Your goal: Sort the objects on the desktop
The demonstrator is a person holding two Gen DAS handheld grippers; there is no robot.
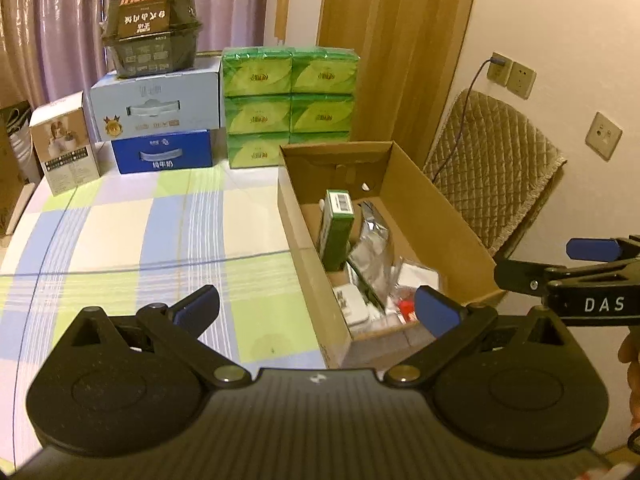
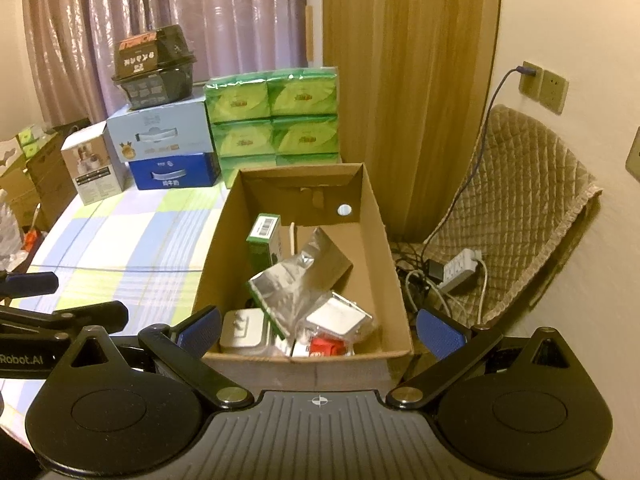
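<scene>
Both claws hang spread and empty, left claw [image 1: 316,310] over the surface [image 1: 160,232], right claw [image 2: 318,330] at the box [image 2: 384,240]. Sorted items fill it; the foil bag [image 2: 288,284] leans loosely and could snag a finger reaching in.

Back of table [image 1: 120,240], checked blue-green-white cloth: black food container [image 1: 154,32] on top of pale blue carton [image 1: 156,104], which sits on dark blue carton [image 1: 162,156]. Small white product box [image 1: 64,144] just left of that stack. Green tissue packs [image 1: 288,104] stacked to the right, touching the cartons. Purple curtain [image 2: 160,20] behind, wooden door [image 2: 408,80] to the right. Quilted beige chair cover [image 2: 520,208] by the wall. Wall socket [image 2: 540,84] with purple cable plugged in; white power strip [image 2: 460,268] and tangled cords on the floor beneath.
</scene>
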